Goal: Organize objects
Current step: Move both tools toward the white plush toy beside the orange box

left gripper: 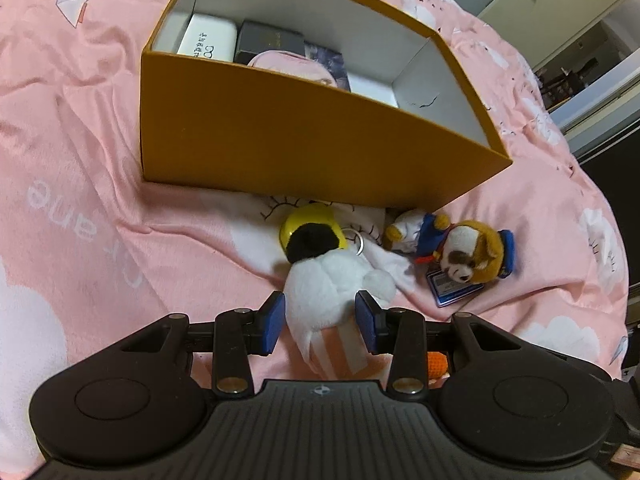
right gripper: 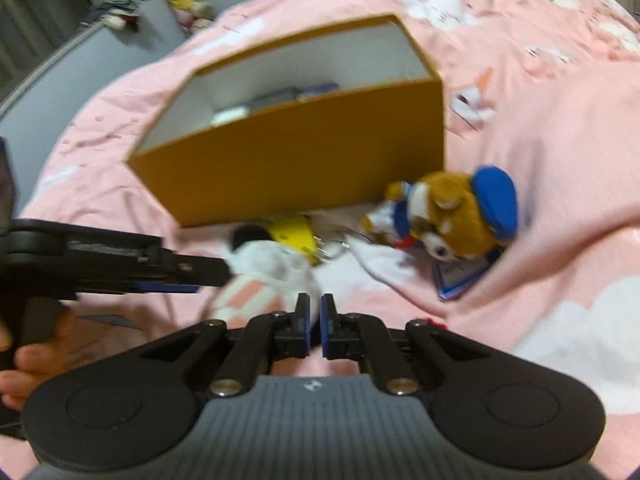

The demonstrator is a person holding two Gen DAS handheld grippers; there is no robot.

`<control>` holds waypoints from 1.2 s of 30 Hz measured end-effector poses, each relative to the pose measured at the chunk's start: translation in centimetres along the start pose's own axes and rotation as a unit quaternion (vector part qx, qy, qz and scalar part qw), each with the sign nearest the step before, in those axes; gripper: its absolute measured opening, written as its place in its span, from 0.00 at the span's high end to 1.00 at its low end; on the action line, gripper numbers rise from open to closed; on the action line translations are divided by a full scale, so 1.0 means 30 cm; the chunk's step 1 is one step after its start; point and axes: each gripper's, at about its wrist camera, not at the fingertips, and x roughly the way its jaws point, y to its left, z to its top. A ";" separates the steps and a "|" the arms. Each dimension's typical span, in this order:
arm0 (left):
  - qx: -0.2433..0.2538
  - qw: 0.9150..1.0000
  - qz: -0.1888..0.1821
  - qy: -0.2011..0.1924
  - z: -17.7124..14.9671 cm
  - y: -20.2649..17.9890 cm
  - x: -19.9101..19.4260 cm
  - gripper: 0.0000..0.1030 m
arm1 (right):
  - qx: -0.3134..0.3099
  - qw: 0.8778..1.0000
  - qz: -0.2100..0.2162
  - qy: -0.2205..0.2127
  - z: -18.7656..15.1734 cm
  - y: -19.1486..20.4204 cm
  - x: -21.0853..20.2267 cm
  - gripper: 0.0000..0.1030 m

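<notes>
A white plush toy (left gripper: 328, 284) with a black-and-yellow head and striped legs lies on the pink bedspread in front of an open orange box (left gripper: 280, 136). My left gripper (left gripper: 322, 314) has its blue pads on either side of the plush body, touching it. In the right wrist view the same plush (right gripper: 272, 272) lies ahead, with the left gripper (right gripper: 188, 280) reaching it from the left. My right gripper (right gripper: 316, 320) is shut and empty, just short of the plush. A brown dog plush (left gripper: 468, 252) with a blue cap lies to the right, on a blue card (left gripper: 456, 286).
The orange box (right gripper: 304, 152) holds a white case (left gripper: 206, 42), a dark box (left gripper: 268, 42) and a pink item (left gripper: 292, 66). A small orange knitted thing (left gripper: 436, 362) peeks out under the left gripper. The bed's edge and room furniture lie at the right.
</notes>
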 end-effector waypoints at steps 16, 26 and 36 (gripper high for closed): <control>0.019 1.000 0.002 -0.008 -0.015 0.005 -0.038 0.49 | -0.027 0.999 0.002 0.020 -0.024 0.021 0.058 0.83; 0.005 1.000 -0.016 0.016 0.038 0.009 0.005 0.38 | -0.056 0.998 0.005 0.036 -0.034 0.055 0.104 0.79; 0.029 0.998 0.013 0.054 0.053 -0.024 0.092 0.37 | -0.075 0.996 0.017 0.053 -0.044 0.069 0.133 0.79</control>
